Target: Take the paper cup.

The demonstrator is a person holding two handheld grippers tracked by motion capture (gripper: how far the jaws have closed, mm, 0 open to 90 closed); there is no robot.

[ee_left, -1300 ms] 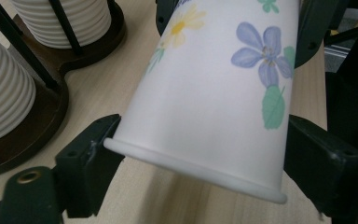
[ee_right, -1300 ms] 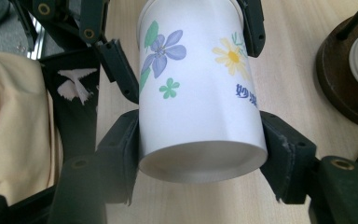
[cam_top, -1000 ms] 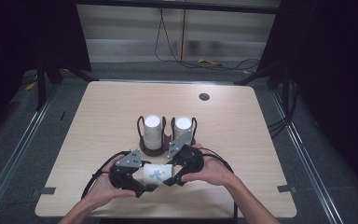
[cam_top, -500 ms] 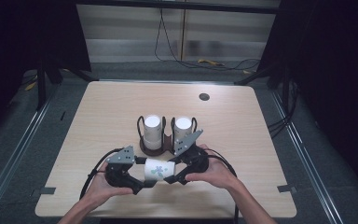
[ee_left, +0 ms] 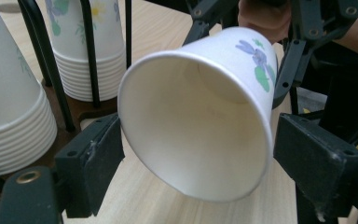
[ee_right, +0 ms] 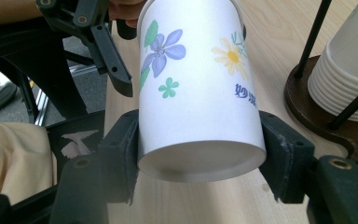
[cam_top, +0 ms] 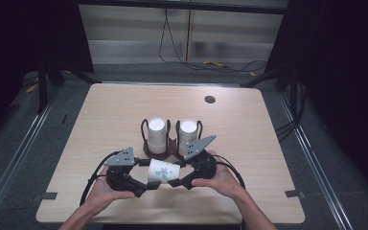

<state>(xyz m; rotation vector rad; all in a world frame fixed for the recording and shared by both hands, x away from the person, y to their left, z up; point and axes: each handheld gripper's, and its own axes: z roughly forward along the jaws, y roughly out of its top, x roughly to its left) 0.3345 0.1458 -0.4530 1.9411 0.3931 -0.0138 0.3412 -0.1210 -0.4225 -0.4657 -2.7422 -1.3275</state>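
Handling: a light, thin-walled paper cup (cam_top: 162,171) that should dent under a hard squeeze; its waxy printed wall looks a little slippery, so I judge a gentle pinch is called for.
Best hold: the base end, where the bottom disc stiffens the wall; the open rim is the soft part (it would go oval if pinched).
Cup position: lying on its side above the front of the table (cam_top: 249,124), between the two hands, just in front of the two cup stacks (cam_top: 156,134) in their wire holder (cam_top: 172,143).
Right gripper (ee_right: 200,163): closed on the cup's base end, both pads pressing the wall; the jaws have just been closing a touch further, with the cup between them.
Left gripper (ee_left: 191,154): jaws standing apart on either side of the cup's mouth; the rim sits between the pads, and I see a sliver of gap on the right, so it reads as not gripping.
Mouth direction: the opening faces the left gripper, the base faces the right.
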